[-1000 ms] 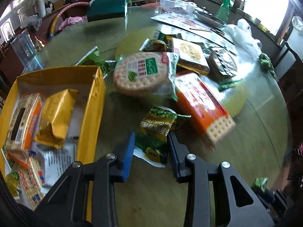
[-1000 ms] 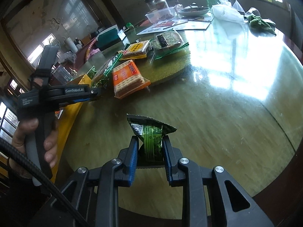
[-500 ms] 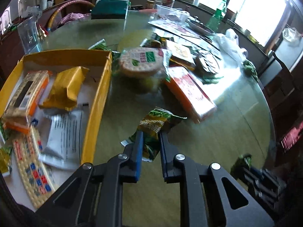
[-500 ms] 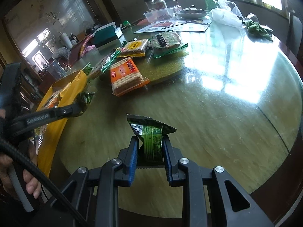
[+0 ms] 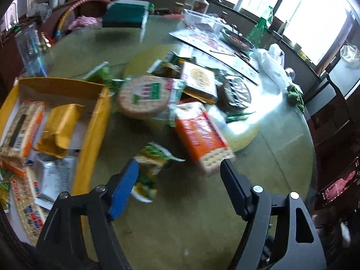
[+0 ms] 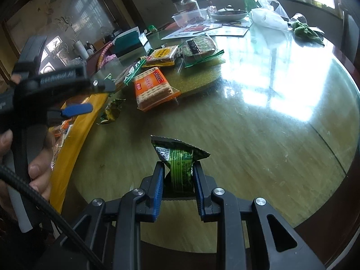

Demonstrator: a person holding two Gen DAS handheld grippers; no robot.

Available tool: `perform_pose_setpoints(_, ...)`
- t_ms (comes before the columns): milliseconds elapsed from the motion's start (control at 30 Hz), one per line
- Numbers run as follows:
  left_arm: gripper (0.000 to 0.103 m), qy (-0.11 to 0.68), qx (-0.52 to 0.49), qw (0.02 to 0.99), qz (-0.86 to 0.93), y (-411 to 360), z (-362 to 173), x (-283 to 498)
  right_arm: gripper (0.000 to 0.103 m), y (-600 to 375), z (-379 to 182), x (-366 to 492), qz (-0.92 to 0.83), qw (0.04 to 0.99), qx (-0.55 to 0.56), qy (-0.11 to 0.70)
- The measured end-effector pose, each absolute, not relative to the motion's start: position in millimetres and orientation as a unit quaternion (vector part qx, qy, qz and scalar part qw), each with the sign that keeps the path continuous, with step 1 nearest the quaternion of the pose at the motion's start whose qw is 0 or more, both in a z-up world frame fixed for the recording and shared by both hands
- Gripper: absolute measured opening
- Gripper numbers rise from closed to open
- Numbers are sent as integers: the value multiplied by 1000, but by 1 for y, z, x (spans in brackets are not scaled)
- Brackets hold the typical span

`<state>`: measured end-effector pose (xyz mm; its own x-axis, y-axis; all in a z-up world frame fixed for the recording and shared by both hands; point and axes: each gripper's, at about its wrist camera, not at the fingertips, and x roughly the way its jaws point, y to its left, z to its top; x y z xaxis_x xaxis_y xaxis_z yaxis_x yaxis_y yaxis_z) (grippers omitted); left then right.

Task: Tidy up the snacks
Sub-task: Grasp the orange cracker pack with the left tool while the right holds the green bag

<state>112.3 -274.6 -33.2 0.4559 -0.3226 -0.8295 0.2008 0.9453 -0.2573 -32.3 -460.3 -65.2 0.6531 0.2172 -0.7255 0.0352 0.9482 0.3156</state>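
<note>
My left gripper (image 5: 180, 168) is wide open above the glass table. A small green-yellow snack packet (image 5: 150, 168) lies on the table just inside the left finger, also in the right wrist view (image 6: 112, 111). The yellow box (image 5: 90, 135) with several snack packs sits to its left. An orange cracker pack (image 5: 202, 139), a round biscuit pack (image 5: 144, 96) and other snacks lie beyond. My right gripper (image 6: 177, 175) is shut on a green snack packet (image 6: 180, 164), held above the table's near part. The left gripper also shows in the right wrist view (image 6: 90, 94).
A yellow round mat (image 5: 243, 132) lies under the snack pile. Papers (image 5: 209, 42), a clear container (image 5: 200, 20), a dish, a white plastic bag (image 5: 274, 65) and a teal box (image 5: 123, 14) stand at the far side. The table edge (image 6: 333, 198) curves at the right.
My left gripper was shut on the green-yellow packet and has opened wide; the packet now lies on the table beside the yellow box. My right gripper still holds its green packet.
</note>
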Motion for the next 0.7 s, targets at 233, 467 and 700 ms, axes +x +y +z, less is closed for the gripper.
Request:
perform_pose_setpoints(233, 76, 527, -37, 835, -153, -319, -39, 125, 24, -471, -67, -38, 47, 899, 161, 405)
perform_pose_setpoints(467, 76, 554, -57, 823, -111, -329, -53, 153, 24, -475, -68, -41, 52, 899, 172, 400)
perform_pose_setpoints(700, 76, 558, 5, 826, -77, -352, -72, 168, 24, -474, -68, -41, 50, 900, 167, 400)
